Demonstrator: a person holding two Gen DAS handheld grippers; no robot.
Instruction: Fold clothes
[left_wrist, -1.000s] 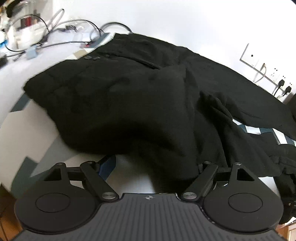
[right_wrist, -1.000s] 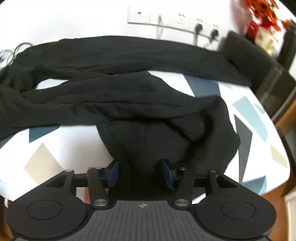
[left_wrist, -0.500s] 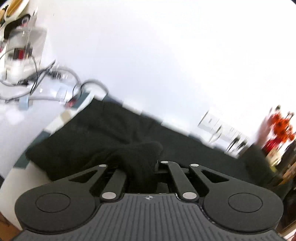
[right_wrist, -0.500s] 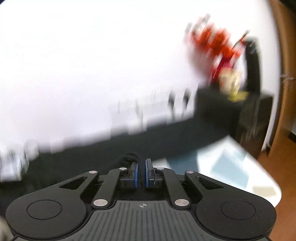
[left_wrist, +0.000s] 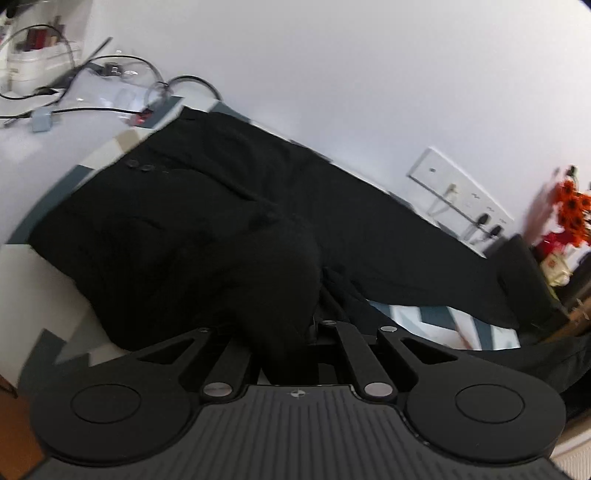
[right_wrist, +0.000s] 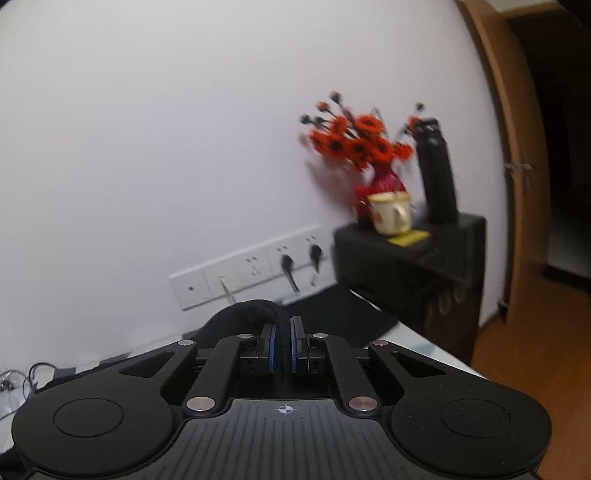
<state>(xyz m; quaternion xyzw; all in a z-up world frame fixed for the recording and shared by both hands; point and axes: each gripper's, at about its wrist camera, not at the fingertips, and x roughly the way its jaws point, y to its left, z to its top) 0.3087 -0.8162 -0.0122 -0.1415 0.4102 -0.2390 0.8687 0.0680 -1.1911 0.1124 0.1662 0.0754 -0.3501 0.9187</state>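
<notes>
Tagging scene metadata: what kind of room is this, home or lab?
Probably a home room, not a lab: black trousers spread on a table with a geometric-patterned cloth, a red vase of orange flowers and a cream mug on a black cabinet, a white wall socket strip.

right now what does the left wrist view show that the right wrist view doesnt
Only the left wrist view shows the black trousers spread over the patterned table, their two waist buttons, and the tangle of cables beyond.

Only the right wrist view shows the cream mug, the black bottle, the dark cabinet under them, and the wooden door frame.

Both show the wall sockets, the orange flowers, and a gripper, left and right, clamped on black fabric.
</notes>
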